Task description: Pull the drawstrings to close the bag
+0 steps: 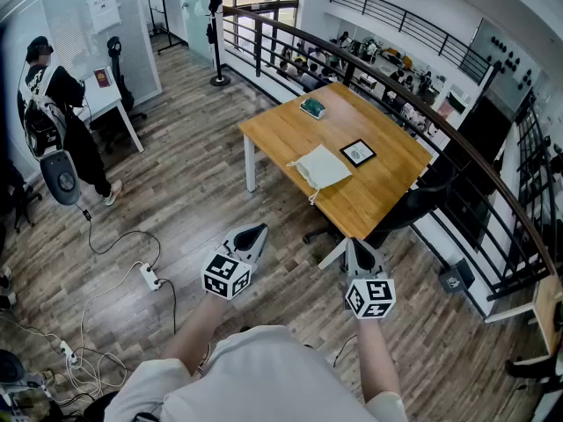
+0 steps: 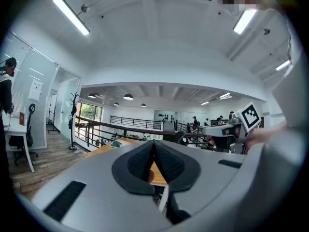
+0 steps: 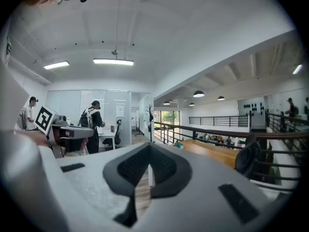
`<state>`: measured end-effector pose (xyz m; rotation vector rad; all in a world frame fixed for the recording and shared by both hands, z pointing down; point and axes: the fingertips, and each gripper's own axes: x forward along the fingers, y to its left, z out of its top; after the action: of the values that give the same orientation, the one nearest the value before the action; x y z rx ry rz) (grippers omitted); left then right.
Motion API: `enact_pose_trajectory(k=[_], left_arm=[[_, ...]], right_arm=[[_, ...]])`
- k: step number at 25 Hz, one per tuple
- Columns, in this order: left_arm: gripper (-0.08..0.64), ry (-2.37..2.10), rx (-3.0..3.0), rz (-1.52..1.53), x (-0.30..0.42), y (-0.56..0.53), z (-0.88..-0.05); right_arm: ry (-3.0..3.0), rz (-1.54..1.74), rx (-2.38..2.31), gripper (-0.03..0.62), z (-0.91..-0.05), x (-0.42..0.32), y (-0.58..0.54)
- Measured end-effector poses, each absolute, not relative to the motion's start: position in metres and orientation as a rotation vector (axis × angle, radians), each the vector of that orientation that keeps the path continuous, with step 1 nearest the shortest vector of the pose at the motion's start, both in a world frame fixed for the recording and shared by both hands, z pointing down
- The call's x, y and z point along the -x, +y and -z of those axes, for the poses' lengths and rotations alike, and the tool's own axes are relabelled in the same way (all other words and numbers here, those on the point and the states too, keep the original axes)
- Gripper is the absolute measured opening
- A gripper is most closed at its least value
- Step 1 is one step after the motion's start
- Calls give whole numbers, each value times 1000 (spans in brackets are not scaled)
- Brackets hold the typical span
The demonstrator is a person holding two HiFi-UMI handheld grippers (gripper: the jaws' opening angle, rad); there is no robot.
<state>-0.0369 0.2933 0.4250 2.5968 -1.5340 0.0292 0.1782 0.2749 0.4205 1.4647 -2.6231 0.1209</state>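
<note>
A white drawstring bag [image 1: 322,167] lies flat on the wooden table [image 1: 290,130], its cords trailing off the near edge. I stand on the floor well short of the table. My left gripper [image 1: 257,229] and right gripper [image 1: 354,243] are held side by side in front of me, pointing toward the table. In the left gripper view the left gripper [image 2: 154,142] has its jaws together with nothing between them. The right gripper [image 3: 148,145] looks the same in its own view, shut and holding nothing. The bag is not visible in either gripper view.
A green object [image 1: 311,107] and a black-framed card [image 1: 358,153] also lie on the table. A dark office chair [image 1: 413,205] sits at its near right side. A curved railing [image 1: 422,104] runs behind. Cables and a power strip [image 1: 149,276] cross the floor at left; a person [image 1: 53,104] stands by a white desk.
</note>
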Motion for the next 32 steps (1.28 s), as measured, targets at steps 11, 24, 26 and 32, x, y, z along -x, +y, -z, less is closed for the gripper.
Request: enact_pose_trajectory(k=[11,24,26,32], left_arm=[[-6,-1519,-2600,-33,37,300,-429],[-6,-1490,-2621,-34,42,309,-430],[-6,-1485,-2621,-31,46,309,-433],[10,-1454,-2617,-29,55,312,-440]], right_arm=[[-2612,-112,-1473,2,-423,-175,282],[-2660,-123,-1455,3,-425,-164,297],[-2653,-125,-1455,3,-429,-158,298],[-2641,-136,-1434,23,-438,-137,304]])
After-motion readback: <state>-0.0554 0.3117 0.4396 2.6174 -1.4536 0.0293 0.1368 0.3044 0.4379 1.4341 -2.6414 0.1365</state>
